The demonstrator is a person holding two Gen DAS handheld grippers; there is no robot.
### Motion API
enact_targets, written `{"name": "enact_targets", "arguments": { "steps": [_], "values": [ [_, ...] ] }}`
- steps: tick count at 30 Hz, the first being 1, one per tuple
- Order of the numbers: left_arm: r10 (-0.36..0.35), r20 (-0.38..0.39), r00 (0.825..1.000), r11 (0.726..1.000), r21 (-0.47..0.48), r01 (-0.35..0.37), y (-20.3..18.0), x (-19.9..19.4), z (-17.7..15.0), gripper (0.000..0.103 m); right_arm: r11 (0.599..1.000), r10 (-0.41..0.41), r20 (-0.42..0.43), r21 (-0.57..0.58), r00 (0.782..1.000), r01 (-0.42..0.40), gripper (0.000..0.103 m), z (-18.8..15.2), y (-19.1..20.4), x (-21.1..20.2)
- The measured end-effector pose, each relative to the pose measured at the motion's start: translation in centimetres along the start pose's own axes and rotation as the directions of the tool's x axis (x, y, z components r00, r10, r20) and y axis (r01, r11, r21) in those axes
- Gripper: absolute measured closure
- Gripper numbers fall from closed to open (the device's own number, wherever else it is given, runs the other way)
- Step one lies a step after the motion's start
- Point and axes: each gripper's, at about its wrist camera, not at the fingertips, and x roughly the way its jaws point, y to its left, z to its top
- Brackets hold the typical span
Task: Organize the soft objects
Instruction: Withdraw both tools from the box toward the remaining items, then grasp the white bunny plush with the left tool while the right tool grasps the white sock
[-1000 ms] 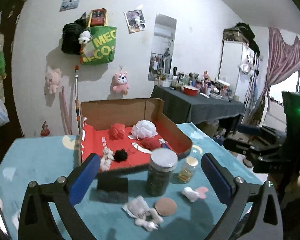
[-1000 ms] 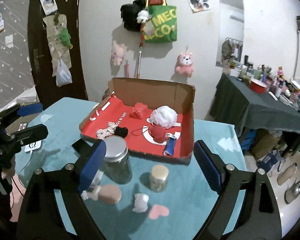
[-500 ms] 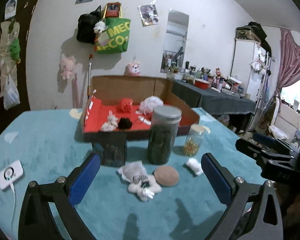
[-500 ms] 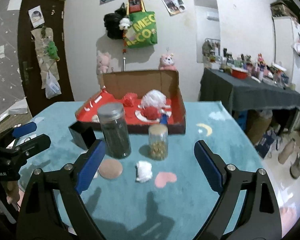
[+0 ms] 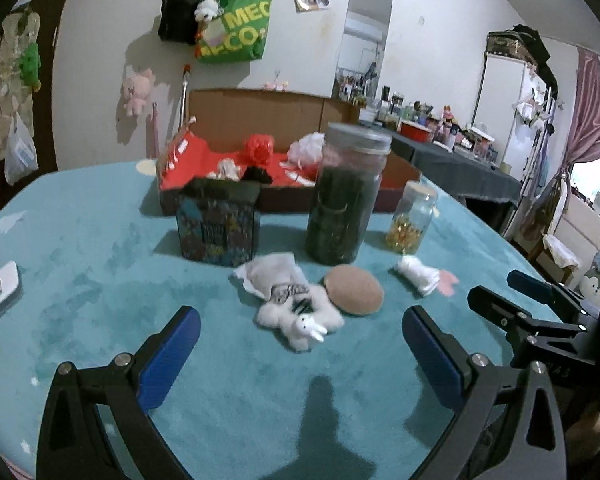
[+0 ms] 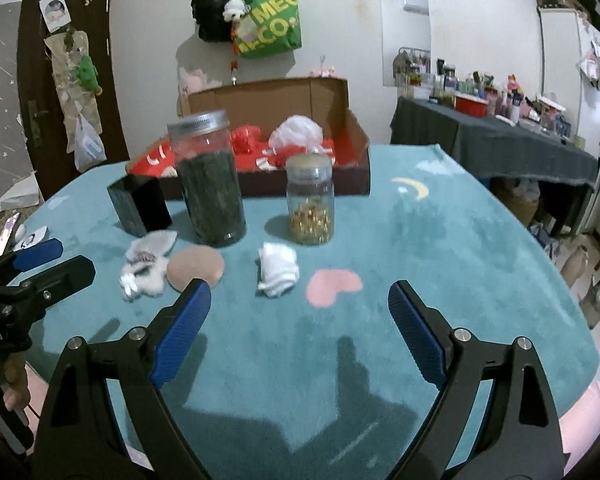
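Stowed: red, white and black soft pieces already in the cardboard box [image 5: 260, 112], far ahead of both claws.

Outstanding on the teal surface [image 5: 100, 248]: white plush toy [image 5: 296, 308] and tan puff [image 5: 354, 289], just ahead of the left claw [image 5: 300, 332]; white cloth wad [image 6: 278, 268], just ahead of the right claw [image 6: 300, 308].

Claws: both spread wide, holding nothing.

Judgement: partly done, three items left.

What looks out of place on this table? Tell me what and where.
Three soft things lie loose on the teal tablecloth outside the cardboard box that already holds several: a white plush toy, a tan round puff beside it, and a crumpled white cloth. Nothing looks spilled or broken; both jars stand upright.
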Motion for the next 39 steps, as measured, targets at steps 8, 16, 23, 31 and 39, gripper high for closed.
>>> {"name": "enact_targets", "arguments": {
  "steps": [8,16,23,31,39],
  "values": [
    [0.007,-0.037,0.999,1.0,-0.001,-0.007,0.4,1.2,0.0,0.0,1.0,-0.006,-0.026,-0.001,1.0,0.006,0.012,-0.3,-0.1,1.1],
    [-0.005,-0.149,0.989,1.0,0.015,0.007,0.8,3.7,0.9,0.0,1.0,0.028,-0.081,-0.003,0.996,-0.029,0.012,0.7,-0.2,2.9],
    [-0.004,-0.246,0.969,0.999,0.033,0.012,1.2,6.0,1.5,0.003,0.998,0.041,-0.158,-0.046,0.987,-0.049,0.012,2.0,0.2,5.5],
    [0.011,-0.275,0.961,0.996,0.093,0.015,1.0,6.8,1.6,0.02,0.996,0.066,-0.267,-0.045,0.961,-0.081,0.028,2.6,0.2,8.7],
    [-0.053,-0.255,0.966,0.993,0.09,0.078,0.9,5.2,1.7,0.054,0.986,0.147,-0.256,-0.036,0.955,-0.162,0.085,2.4,0.2,8.1]
  ]
}}
